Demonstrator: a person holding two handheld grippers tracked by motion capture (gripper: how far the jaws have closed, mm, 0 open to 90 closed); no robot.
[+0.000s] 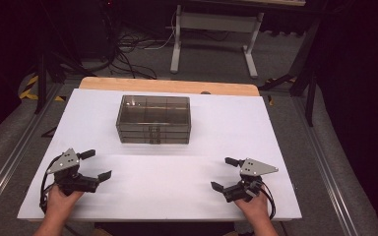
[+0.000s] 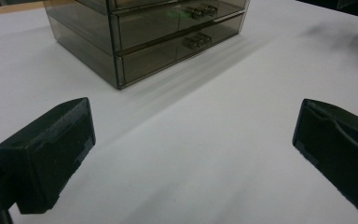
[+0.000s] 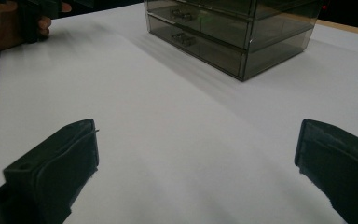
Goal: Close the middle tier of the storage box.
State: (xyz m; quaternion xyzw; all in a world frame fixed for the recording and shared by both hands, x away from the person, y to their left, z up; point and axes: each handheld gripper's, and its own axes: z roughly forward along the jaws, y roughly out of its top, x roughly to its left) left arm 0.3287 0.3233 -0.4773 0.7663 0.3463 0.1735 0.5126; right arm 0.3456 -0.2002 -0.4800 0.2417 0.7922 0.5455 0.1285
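Jaws on both grippers stand wide apart with nothing between them. From the high view, the left gripper rests near the front left of the white bench, held in the person's left hand, and the right gripper sits near the front right in the right hand. Both point inward and forward. A smoky transparent drawer box stands toward the back middle of the bench, well apart from either gripper, its drawer fronts facing the person. All drawers look shut.

Left gripper view: its two black jaws rise at either side, spread over bare white surface. The drawer box lies ahead and to the upper left, with small handles visible on the stacked drawer fronts, which look flush with the frame.

Right gripper view: again the jaws are spread with only bench between them. The drawer box stands ahead at upper right, handles on its near face; the other hand and its gripper show at upper left.

By my reading, the work on the box has not begun: nothing is touched, no drawer is pulled, and the whole reach, grip and pull is left to do
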